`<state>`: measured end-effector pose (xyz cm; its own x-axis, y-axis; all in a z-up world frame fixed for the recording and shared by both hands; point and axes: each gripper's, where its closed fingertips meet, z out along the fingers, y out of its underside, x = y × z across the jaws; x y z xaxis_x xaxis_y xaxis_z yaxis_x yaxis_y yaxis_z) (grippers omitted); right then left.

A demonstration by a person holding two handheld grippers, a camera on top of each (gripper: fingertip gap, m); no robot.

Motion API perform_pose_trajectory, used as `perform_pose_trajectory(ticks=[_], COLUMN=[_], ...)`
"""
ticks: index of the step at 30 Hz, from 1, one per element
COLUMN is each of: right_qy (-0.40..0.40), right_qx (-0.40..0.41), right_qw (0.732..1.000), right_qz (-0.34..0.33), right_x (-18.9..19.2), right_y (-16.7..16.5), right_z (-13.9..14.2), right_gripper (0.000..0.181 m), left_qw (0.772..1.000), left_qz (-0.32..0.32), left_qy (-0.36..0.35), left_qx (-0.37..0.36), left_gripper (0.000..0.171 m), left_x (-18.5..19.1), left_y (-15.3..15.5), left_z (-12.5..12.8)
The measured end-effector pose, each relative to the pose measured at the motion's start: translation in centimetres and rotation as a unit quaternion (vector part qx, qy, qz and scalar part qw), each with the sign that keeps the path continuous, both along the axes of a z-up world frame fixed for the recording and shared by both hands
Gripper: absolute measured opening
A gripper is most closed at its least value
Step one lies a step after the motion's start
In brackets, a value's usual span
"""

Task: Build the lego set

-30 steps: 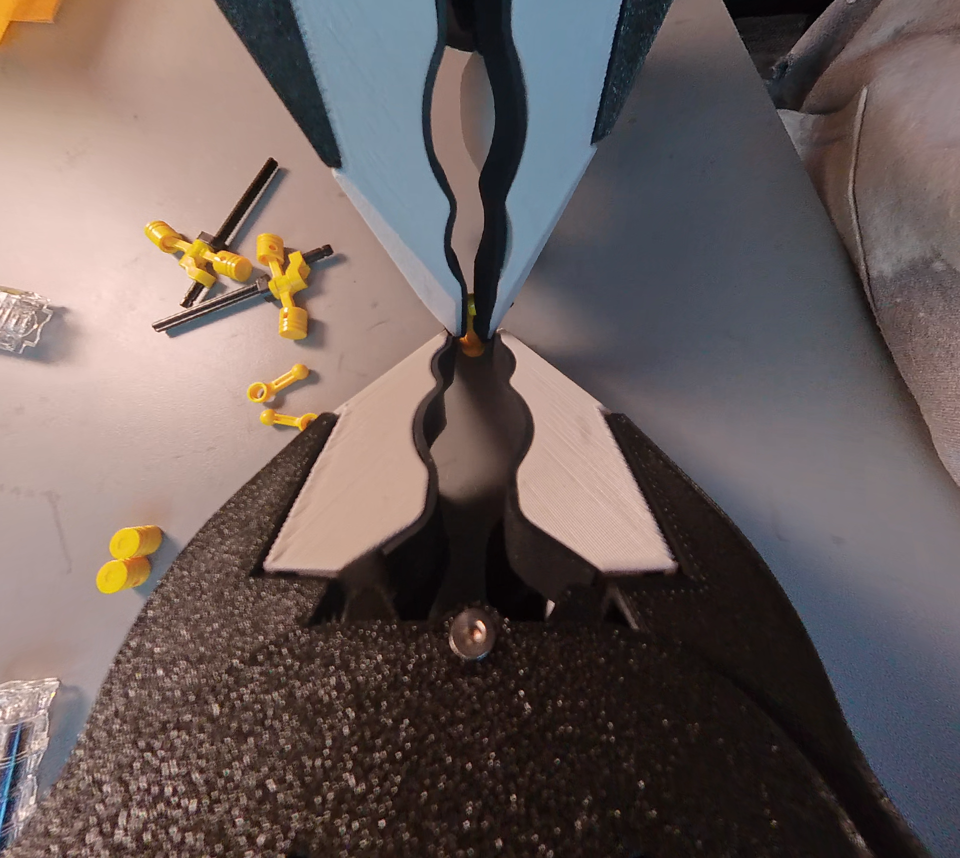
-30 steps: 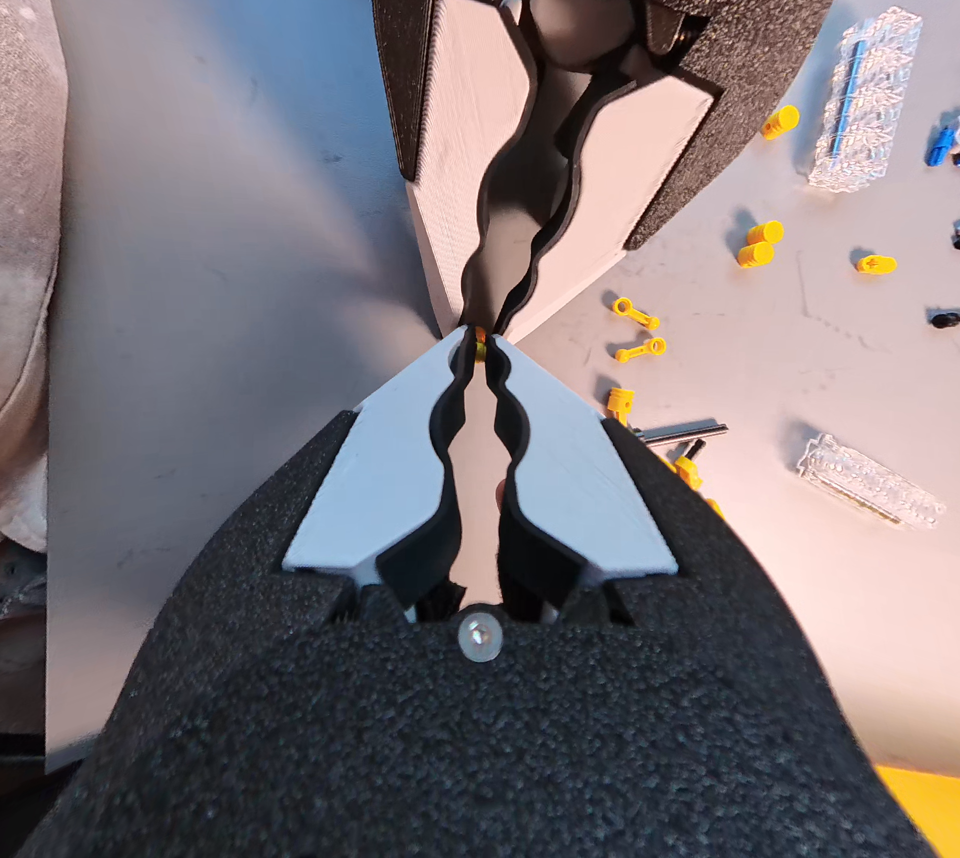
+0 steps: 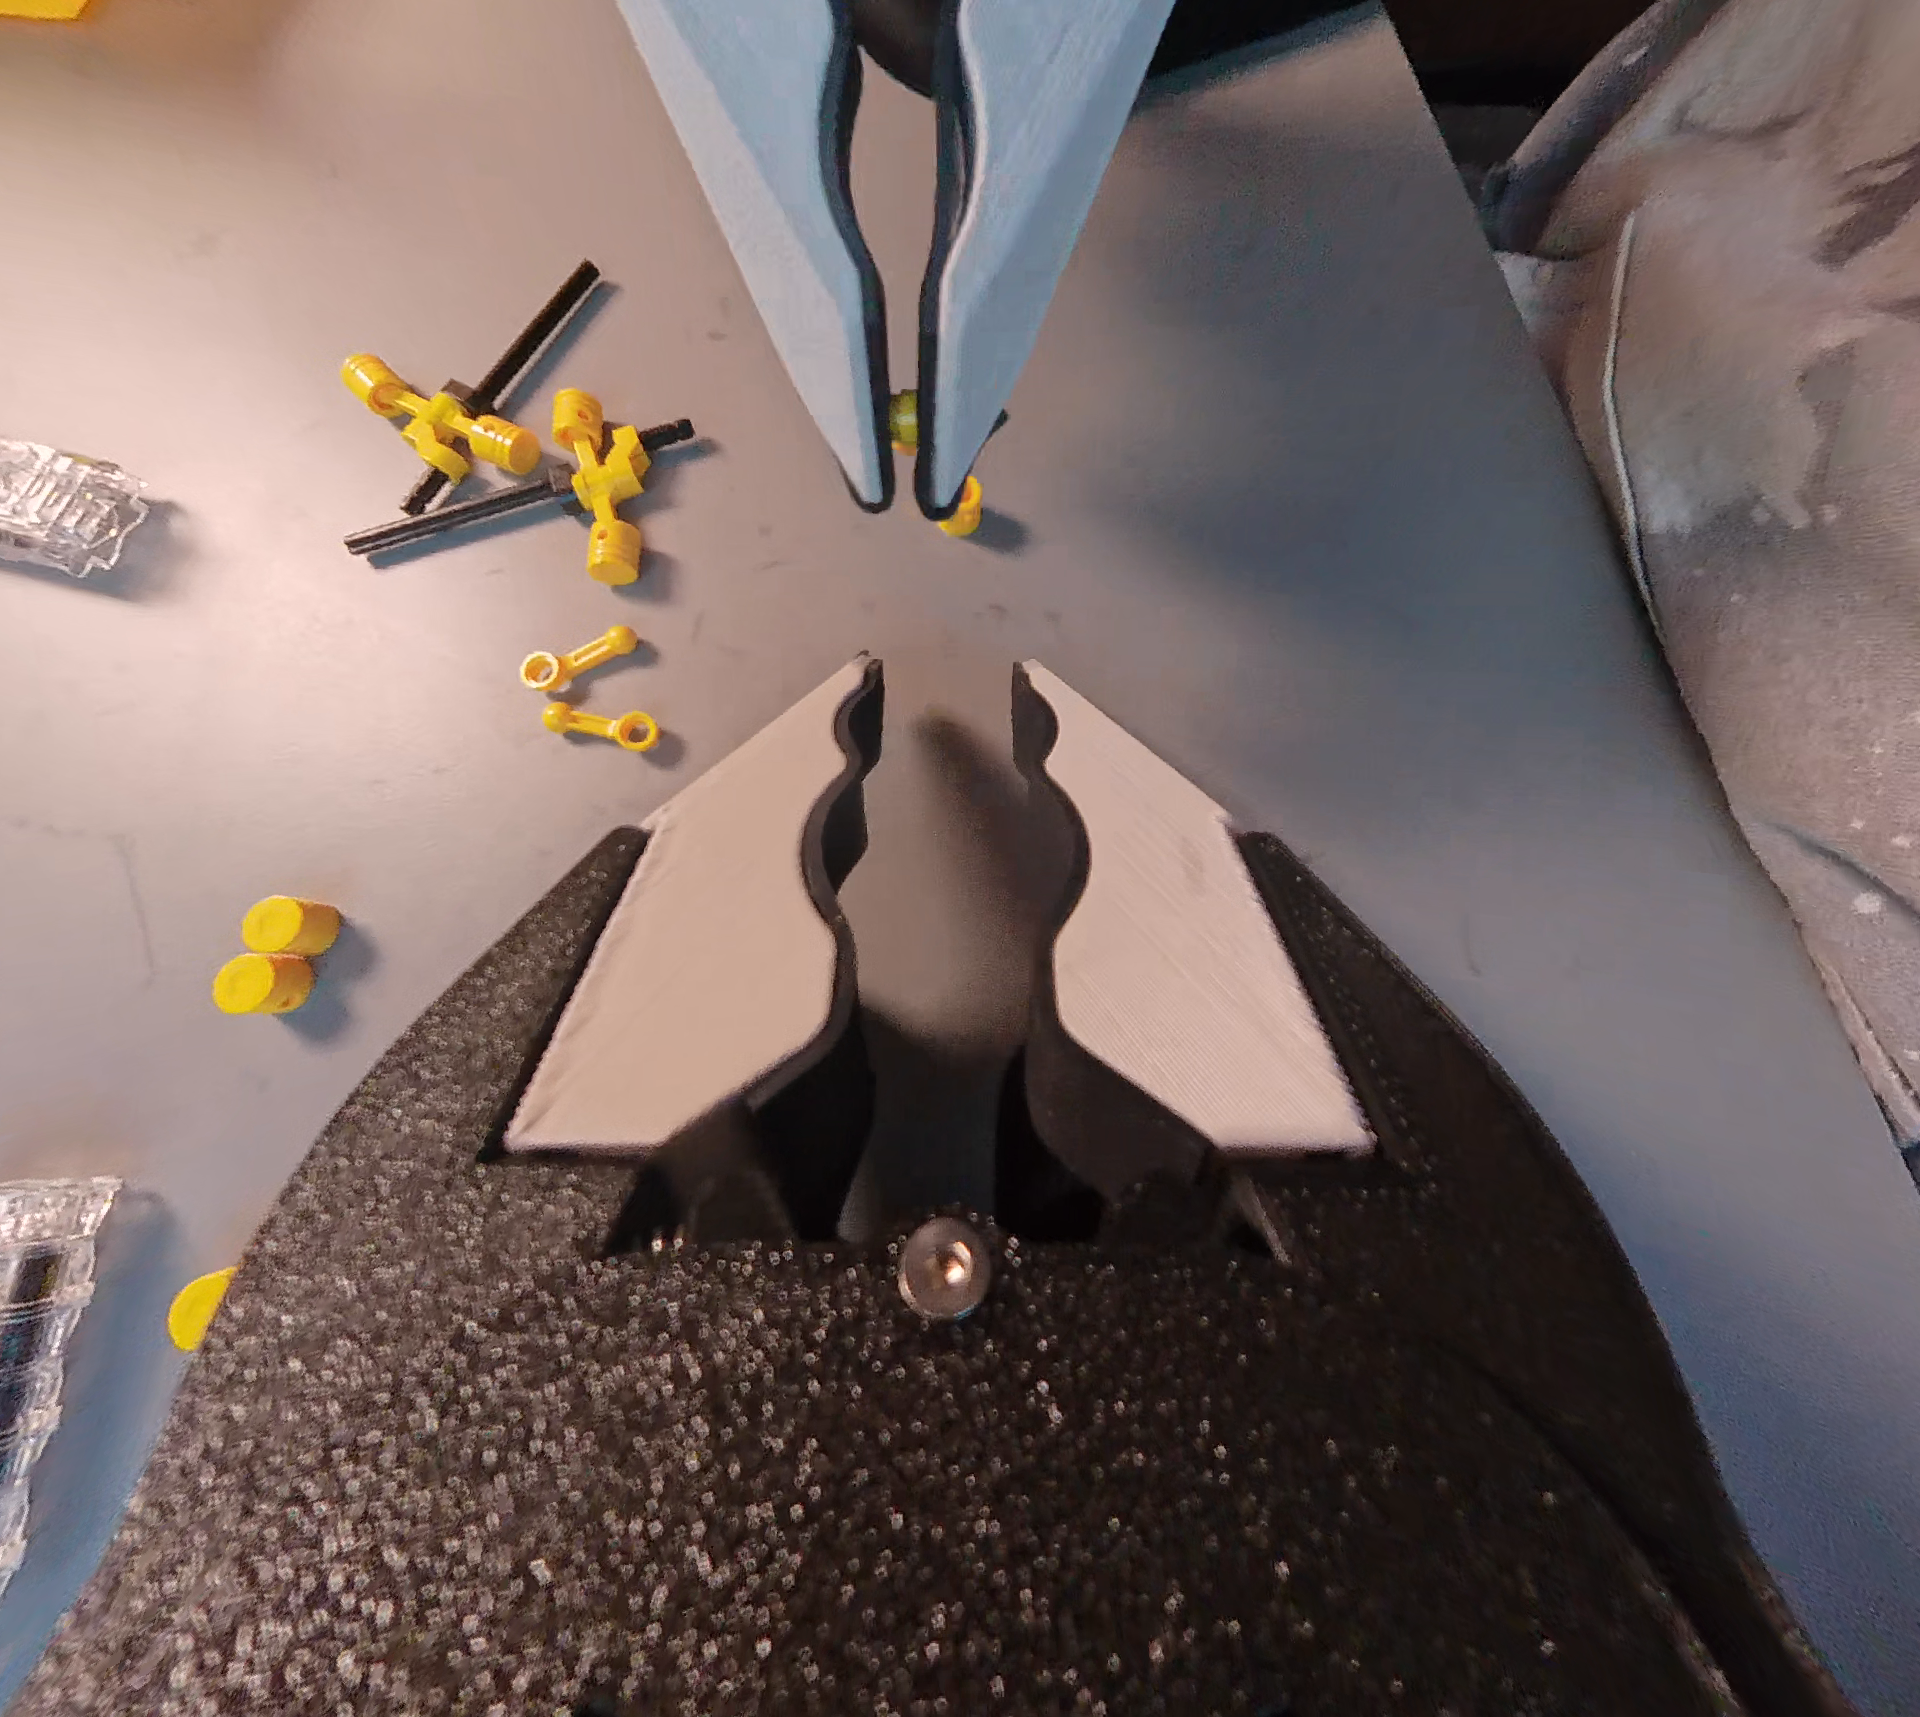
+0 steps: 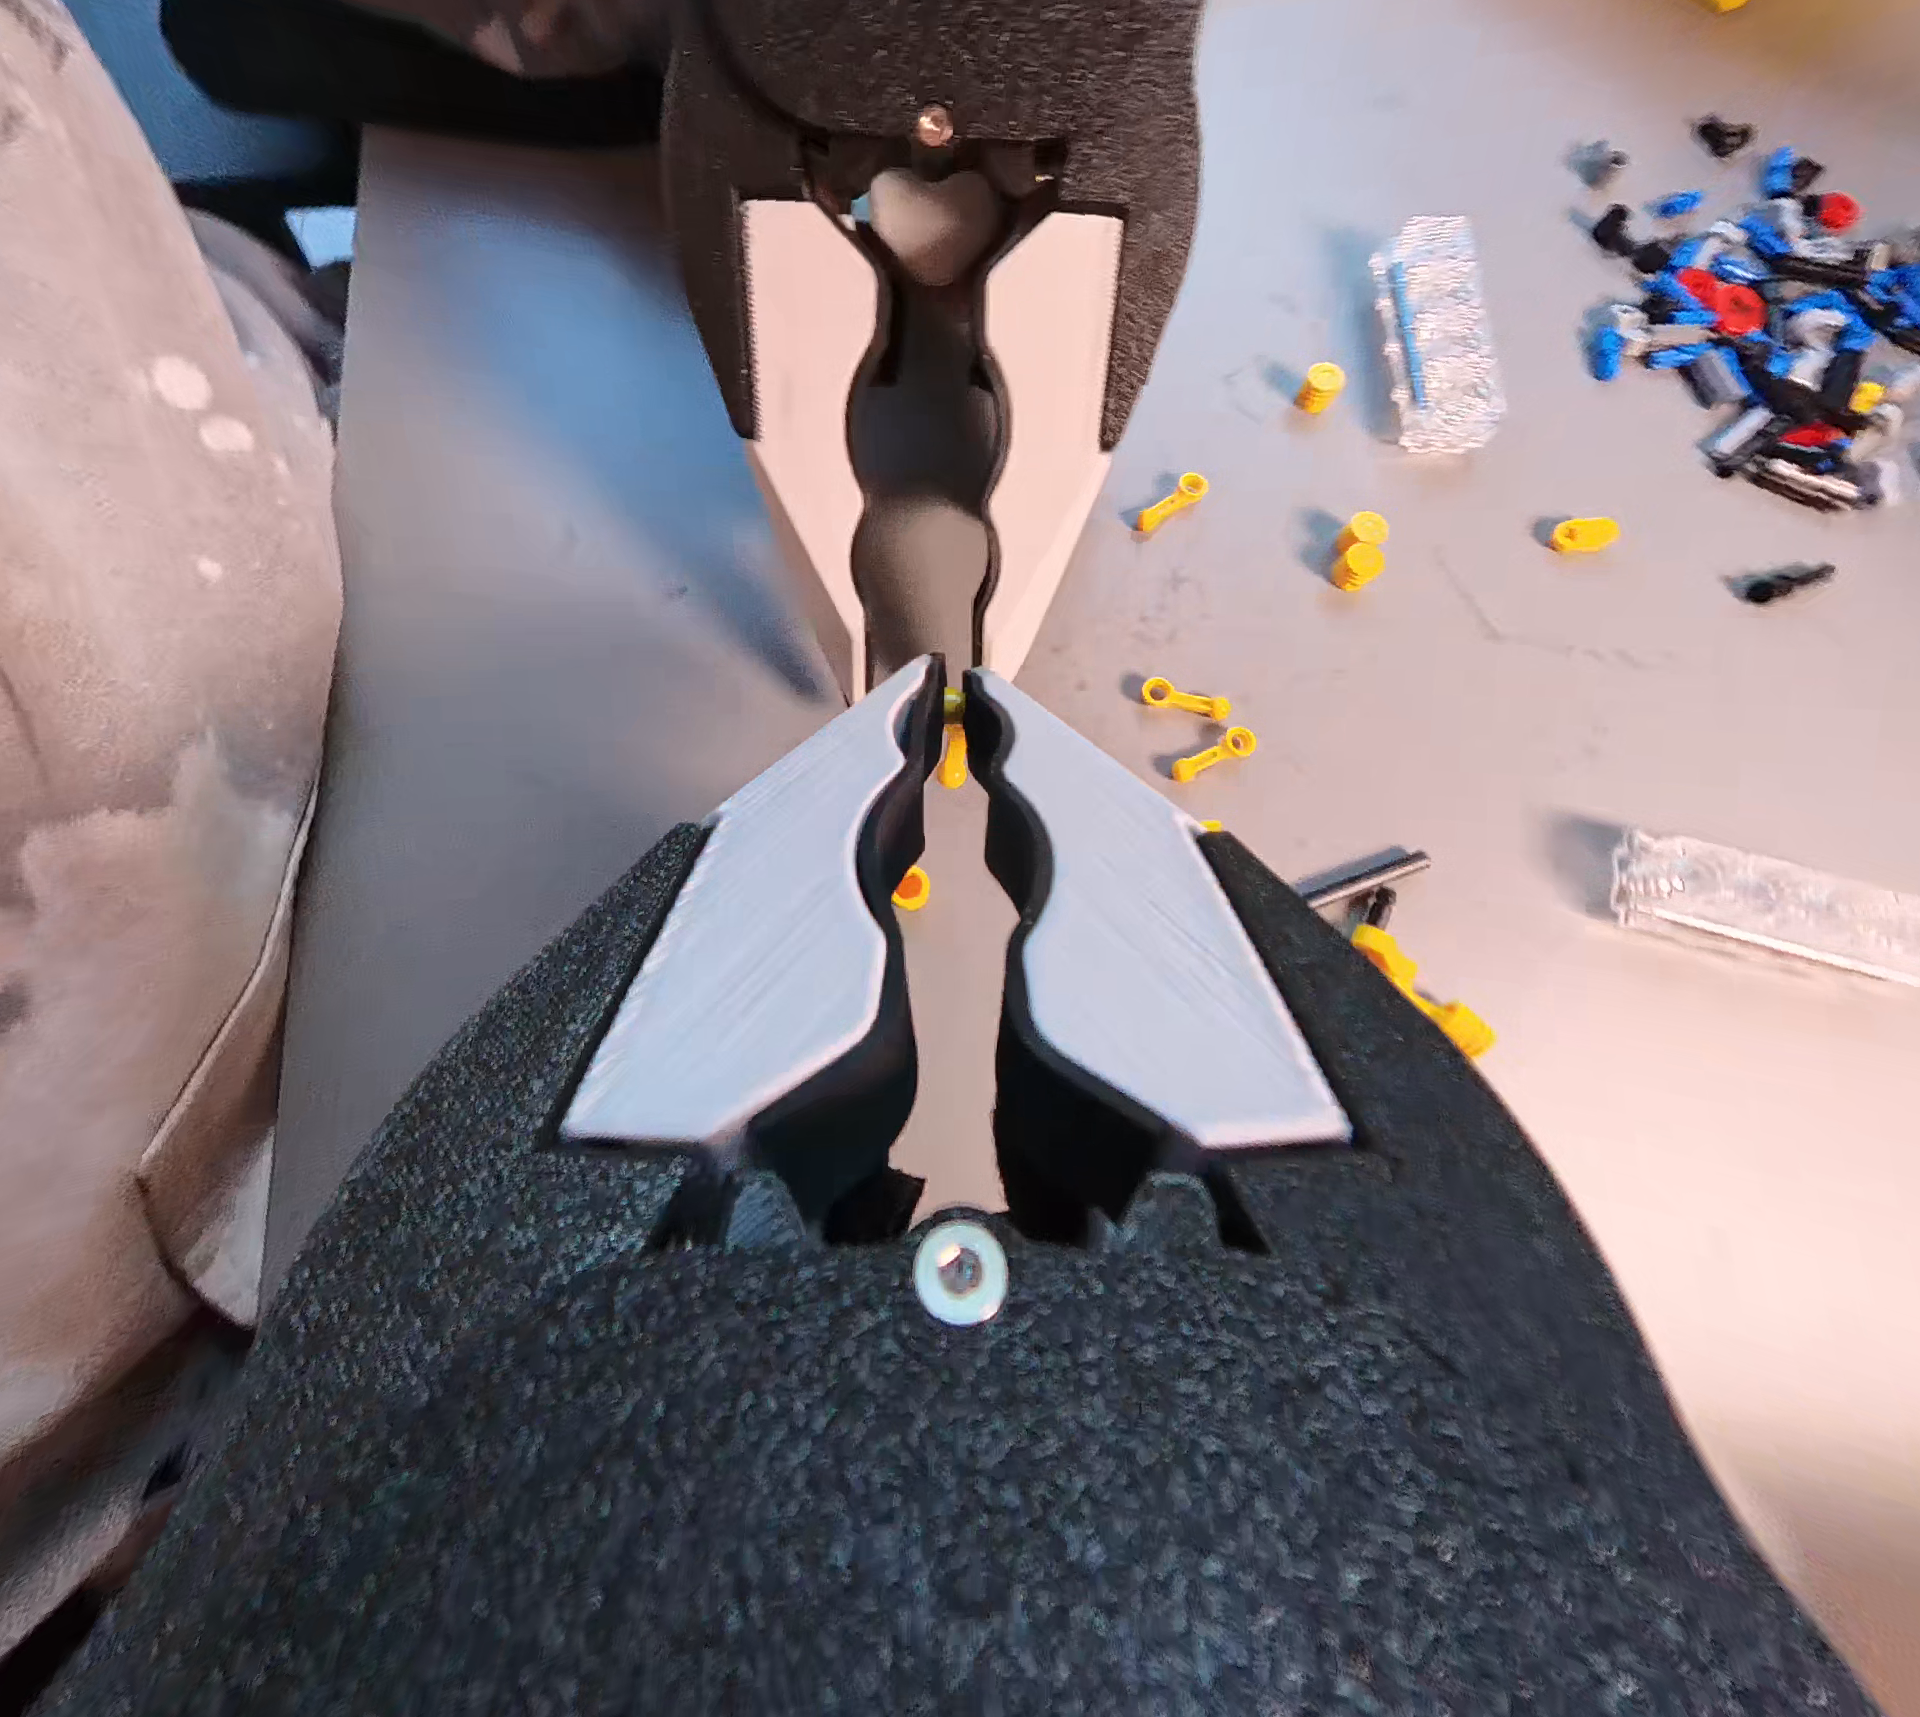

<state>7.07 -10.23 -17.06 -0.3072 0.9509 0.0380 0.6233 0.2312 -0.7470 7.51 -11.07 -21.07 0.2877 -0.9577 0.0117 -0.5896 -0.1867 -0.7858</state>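
- Pressure is counting for most here, in my judgement: the right gripper [image 4: 953, 680] is catching a yellow rod piece [image 4: 952, 748] at the very ends of its fingers, so an even squeeze and a level wrist look like the safe way to hold it (a part this slim could twist out sideways).
- Starting at the left of the left wrist view, two loose yellow cylinders [image 3: 275, 952] are lying side by side on the grey table [image 3: 1299, 576], near a clear plastic bag [image 3: 62, 504] at the edge.
- Just right of those, two yellow piston assemblies [image 3: 520, 446] are resting across black axles [image 3: 457, 514], with two loose yellow connecting rods [image 3: 587, 685] lying below them.
- The left gripper [image 3: 948, 675] is hovering over bare table with its jaws spread apart; it is holding nothing and touching nothing.
- Facing it tip to tip, the right gripper is standing with its jaws pressed almost together, pinching the yellow rod piece, which is hanging clear above the table between the two grippers.
- A small yellow part [image 3: 961, 514] is showing just beside the right gripper's tip; I cannot tell whether it is lying apart or belonging to the held piece.
- At the far right, pale fabric [image 3: 1745, 524] is lying past the table's edge.
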Motion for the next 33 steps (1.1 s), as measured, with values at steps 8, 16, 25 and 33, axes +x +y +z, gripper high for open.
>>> perform_pose_trajectory(ticks=[8,16,25,33], right_qy=[0.182,0.206,0.034,-0.006], right_qx=[-0.15,-0.149,0.029,0.028], right_qw=[0.965,0.963,0.998,0.999], right_qz=[-0.112,-0.09,0.042,0.044], right_x=[-0.8,-0.5,0.8,0.7], right_y=[0.0,-1.4,-2.3,-2.1], right_z=[4.4,5.3,3.6,3.0], right_gripper=[0.003,0.003,0.011,0.006], left_qw=[0.987,0.975,0.986,0.991], left_qz=[0.011,0.0,-0.017,-0.012], left_qy=[-0.159,-0.222,-0.164,-0.134], left_qx=[-0.005,-0.03,-0.002,0.025], left_gripper=[0.024,0.005,0.004,0.004], left_x=[2.3,2.3,2.5,2.3], left_y=[0.1,-0.6,-1.4,-1.2], left_z=[5.3,7.4,6.1,5.5])
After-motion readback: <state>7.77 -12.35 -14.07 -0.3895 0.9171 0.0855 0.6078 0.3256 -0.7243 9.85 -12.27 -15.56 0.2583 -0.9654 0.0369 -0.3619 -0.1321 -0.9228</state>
